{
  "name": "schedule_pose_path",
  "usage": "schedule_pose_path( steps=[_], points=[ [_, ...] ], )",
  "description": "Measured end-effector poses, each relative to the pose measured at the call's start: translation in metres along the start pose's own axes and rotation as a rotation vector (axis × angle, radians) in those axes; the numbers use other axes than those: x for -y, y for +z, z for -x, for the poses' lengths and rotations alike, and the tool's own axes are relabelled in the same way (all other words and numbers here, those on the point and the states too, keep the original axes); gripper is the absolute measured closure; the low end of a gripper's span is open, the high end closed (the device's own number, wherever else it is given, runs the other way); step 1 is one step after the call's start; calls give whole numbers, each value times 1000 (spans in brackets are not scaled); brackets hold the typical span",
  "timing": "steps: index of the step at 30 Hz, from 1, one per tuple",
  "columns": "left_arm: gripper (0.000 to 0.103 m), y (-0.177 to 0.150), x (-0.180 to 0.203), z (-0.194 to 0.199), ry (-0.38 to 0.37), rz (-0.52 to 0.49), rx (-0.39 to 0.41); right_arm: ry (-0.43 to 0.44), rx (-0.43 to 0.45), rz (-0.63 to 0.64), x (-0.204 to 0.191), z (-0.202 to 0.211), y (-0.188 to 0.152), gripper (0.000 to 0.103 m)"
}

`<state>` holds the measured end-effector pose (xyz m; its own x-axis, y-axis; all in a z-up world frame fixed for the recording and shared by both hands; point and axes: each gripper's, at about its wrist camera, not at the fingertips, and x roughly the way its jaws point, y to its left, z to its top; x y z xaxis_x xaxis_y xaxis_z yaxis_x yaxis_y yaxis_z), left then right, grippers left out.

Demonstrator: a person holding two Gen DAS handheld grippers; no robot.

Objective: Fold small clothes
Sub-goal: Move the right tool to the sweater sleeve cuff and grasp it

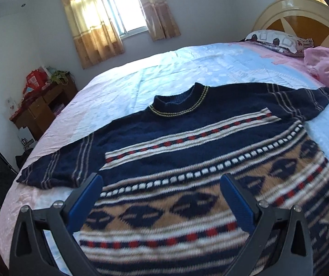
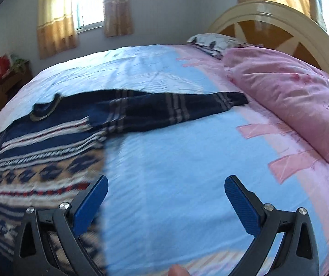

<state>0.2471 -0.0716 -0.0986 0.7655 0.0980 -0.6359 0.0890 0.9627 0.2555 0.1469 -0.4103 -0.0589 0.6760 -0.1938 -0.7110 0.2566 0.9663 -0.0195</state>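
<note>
A pink quilt (image 2: 291, 105) lies bunched beside the pillow (image 1: 277, 40) on the bed (image 2: 176, 161).

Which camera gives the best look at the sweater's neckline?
The left wrist view: the collar of the sweater sits near frame centre, sharp, its yellow trim visible. The right wrist view shows it small, blurred and off to the left.

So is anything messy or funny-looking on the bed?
Not really. The sweater lies flat on the bed with both sleeves spread out, not folded yet. The only rumpled thing is the pink quilt, bunched in a heap near the headboard.
</note>
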Motion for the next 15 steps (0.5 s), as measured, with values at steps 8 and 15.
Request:
schedule_pose_path(
  steps=[8,15],
  points=[
    [0,8,0,-38,-1,43,-43,-22,-39,-147,64,-58,46,17],
    [0,0,-6,-60,-14,87,-84,-49,-50,-362,137,-122,88,46]
  ],
)
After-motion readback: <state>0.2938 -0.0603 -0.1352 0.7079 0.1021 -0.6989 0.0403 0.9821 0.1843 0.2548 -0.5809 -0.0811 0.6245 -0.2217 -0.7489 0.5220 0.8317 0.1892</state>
